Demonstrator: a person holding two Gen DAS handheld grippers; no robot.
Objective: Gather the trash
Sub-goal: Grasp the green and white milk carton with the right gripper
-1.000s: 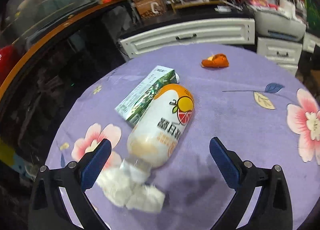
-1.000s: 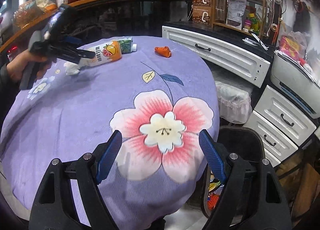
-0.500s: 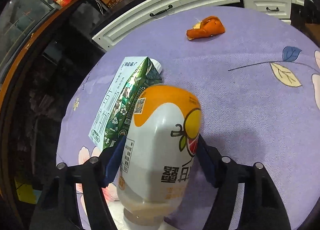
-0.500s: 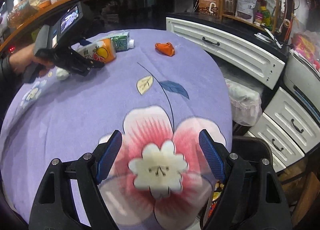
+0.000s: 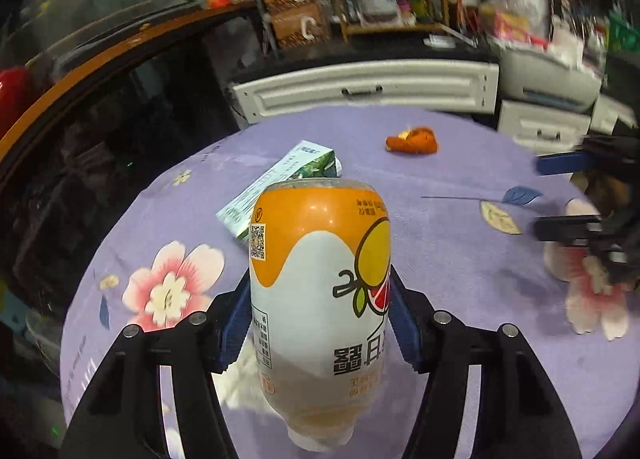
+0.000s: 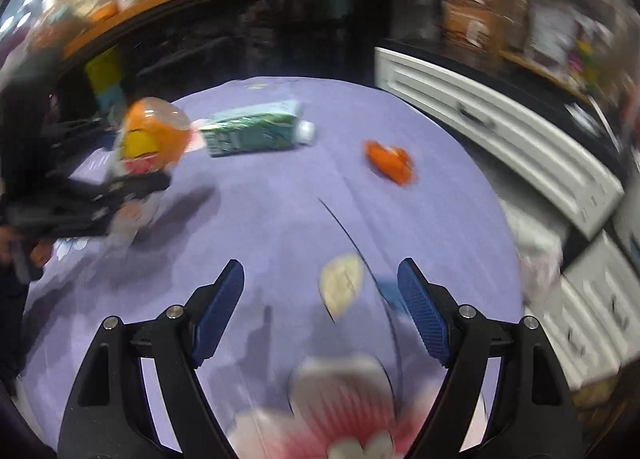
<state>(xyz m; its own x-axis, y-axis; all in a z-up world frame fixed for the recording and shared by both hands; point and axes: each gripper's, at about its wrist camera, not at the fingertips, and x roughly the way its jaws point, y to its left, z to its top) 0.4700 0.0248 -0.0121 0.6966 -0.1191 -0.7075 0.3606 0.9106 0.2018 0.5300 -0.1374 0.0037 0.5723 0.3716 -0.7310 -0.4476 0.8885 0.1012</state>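
Left tool (image 5: 320,319) clamped on one bottle (image 5: 320,291), lifted off the bench (image 5: 460,259). Only left view shows one tissue (image 5: 236,379) under it. Right tool (image 6: 320,311) apart, holding nothing. One carton (image 6: 256,133), one peel (image 6: 390,161) far on bench.

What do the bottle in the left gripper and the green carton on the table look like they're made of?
Bottle: probably plastic, with a glossy printed sleeve; its base looks clear and catches highlights. Green carton: likely coated paperboard, with sharp folded edges, a smooth printed face and a white cap that looks plastic. The left gripper clamps the bottle without visibly denting it.
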